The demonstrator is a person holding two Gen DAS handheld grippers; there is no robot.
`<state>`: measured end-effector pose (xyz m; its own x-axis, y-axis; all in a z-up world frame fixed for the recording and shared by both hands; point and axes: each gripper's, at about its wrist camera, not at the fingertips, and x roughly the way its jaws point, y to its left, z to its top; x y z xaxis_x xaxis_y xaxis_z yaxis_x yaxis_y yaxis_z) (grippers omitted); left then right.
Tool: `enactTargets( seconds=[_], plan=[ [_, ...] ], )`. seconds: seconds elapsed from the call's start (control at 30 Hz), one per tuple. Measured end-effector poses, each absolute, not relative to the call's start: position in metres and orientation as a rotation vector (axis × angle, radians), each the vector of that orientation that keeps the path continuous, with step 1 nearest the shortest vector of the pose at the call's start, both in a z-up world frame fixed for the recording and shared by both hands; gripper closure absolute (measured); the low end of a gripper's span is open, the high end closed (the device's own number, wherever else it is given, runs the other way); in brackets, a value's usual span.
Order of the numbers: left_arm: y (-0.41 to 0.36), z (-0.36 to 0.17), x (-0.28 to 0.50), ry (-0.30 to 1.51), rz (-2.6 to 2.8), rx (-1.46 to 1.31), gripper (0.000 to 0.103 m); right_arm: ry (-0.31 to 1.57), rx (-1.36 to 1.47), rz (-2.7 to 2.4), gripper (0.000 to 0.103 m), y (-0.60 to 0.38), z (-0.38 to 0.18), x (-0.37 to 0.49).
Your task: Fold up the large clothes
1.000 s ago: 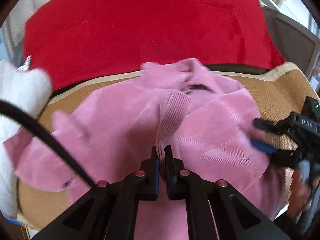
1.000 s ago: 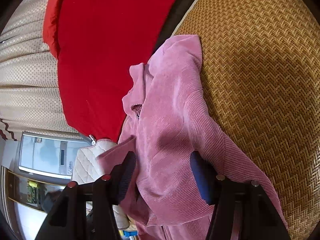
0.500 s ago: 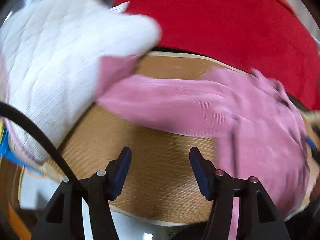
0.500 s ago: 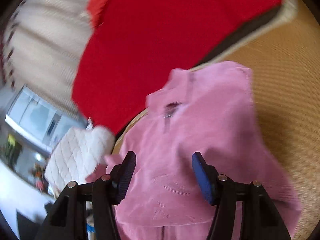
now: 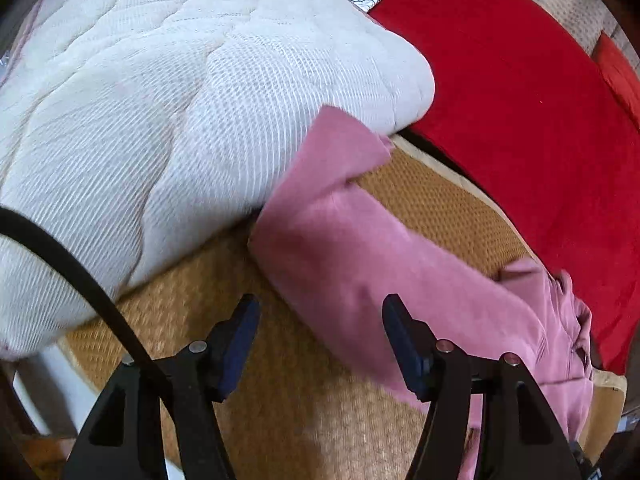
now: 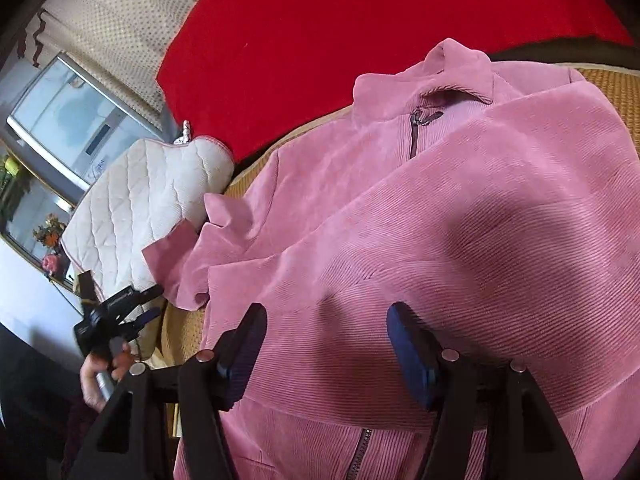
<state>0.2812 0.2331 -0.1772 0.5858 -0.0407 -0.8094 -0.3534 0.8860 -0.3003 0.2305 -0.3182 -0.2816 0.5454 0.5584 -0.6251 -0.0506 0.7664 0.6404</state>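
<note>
A pink corduroy jacket [image 6: 460, 220] lies front-up on a woven straw mat [image 5: 304, 420], its collar toward the red blanket [image 6: 340, 20] at the back and its zipper [image 6: 414, 136] running down the middle. One sleeve already lies folded across the chest. The other sleeve [image 5: 360, 248] stretches out sideways over the mat, its cuff touching the white quilted cushion [image 5: 160, 120].

The left gripper [image 5: 318, 348] hangs over the mat with its jaws wide and nothing between them; they have just been opening, and the outstretched sleeve lies just ahead of the pads, untouched. The right gripper [image 6: 326, 354] hovers over the jacket's body, jaws also spread wide and empty, having just opened a little further; no pad presses on the cloth.

The step in hand looks like the sleeve fold: one side is done, the other remains. The next move probably calls for the left gripper to come down on the loose sleeve near its cuff, pinch it, and carry it across the chest, while the right steadies the body or waits for the hem fold. Corduroy is thick, so a shallow pinch may slip.
</note>
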Motion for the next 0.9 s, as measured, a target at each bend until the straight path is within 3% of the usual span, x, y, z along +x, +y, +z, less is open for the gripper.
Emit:
enactTargets(
  seconds=[0.1,0.33,0.57,0.9],
  plan=[
    [0.244,-0.188,0.295,0.967,0.227,-0.471,0.039,0.936,0.621,0.397,0.036,-0.320,-0.282,0.230],
    [0.245,-0.195,0.318,0.939,0.203,-0.427,0.096,0.932,0.586,0.396,0.031,-0.309,-0.278,0.233],
    [0.206,-0.154,0.314,0.810,0.107,-0.221,0.100,0.917,0.617,0.399,0.031,-0.315,-0.278,0.234],
    [0.049,-0.057,0.284,0.682,-0.252,0.122,0.100,0.802,0.759,0.315,0.031,-0.356,-0.266,0.226]
  ],
)
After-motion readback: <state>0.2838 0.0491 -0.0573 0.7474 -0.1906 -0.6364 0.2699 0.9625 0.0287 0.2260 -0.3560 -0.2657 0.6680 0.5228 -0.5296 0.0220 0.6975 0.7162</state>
